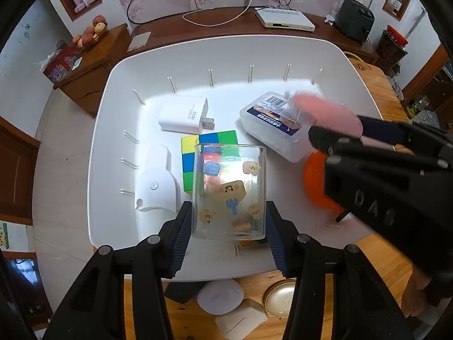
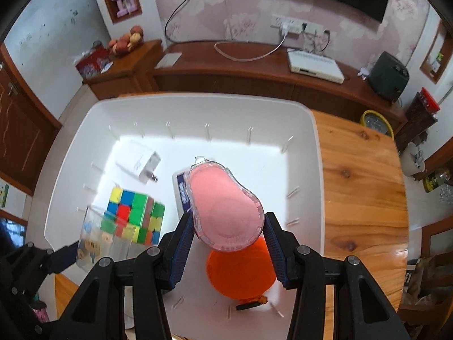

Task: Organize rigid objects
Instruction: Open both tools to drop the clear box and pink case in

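1. Left wrist view: the left gripper [image 1: 228, 235] has its fingers clamped on a clear glass cup [image 1: 229, 192], low centre, over the white bin [image 1: 119, 90].
2. The right gripper [image 2: 228, 243] fingers squeeze a pink puff case [image 2: 223, 206] above the bin's floor.
3. Free bin floor lies upper right; the wooden bench [image 2: 362, 187] is bare on the right.
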`<state>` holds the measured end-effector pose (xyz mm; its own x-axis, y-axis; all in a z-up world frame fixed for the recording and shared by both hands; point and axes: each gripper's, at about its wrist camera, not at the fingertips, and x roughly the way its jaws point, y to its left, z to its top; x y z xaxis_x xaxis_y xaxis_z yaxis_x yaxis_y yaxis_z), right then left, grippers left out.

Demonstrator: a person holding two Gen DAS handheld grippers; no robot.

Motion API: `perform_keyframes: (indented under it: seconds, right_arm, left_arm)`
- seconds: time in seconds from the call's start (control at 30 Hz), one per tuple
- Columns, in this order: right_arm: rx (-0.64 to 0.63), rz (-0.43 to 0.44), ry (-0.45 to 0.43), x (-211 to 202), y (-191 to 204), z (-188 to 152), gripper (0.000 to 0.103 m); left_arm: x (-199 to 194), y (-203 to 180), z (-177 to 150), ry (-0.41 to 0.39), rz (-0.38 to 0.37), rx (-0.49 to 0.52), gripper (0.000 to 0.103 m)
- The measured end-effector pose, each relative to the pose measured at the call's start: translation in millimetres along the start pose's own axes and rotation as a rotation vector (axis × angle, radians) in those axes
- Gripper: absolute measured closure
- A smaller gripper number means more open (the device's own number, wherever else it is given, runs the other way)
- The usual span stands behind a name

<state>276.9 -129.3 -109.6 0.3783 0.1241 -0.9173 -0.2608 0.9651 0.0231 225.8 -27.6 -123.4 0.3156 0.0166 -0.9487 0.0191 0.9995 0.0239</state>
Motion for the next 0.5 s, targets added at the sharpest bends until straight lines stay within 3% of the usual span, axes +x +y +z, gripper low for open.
perform_keyframes:
  seconds: [0.17,0.23,0.3,0.33,0.5]
  right_arm:
    - [-0.007,0.023,0.022,0,2,-7,0.046]
    - [-0.007,0.038,0.005,-7,1,-10,0.035]
    - [-0.011,0.036,-0.007,-12,1,-13,0.035]
    - [-0.013,0.034,-0.013,-15,1,-14,0.035]
    - [-0.002,0.033,-0.048,-32,-5,-23,0.035]
  left_arm:
    - [0,3,-2,0.002,-0.009,-0.009,0.049]
    - [-2,4,-3,0.005,-0.018,-0.012,0.043]
    - [-5,4,-4,0.003,-0.027,-0.020,0.024]
    - [-7,5,-4,0.000,-0.034,-0.024,0.020]
    - [-19,6,-10,-0.011,-0.040,-0.038,0.018]
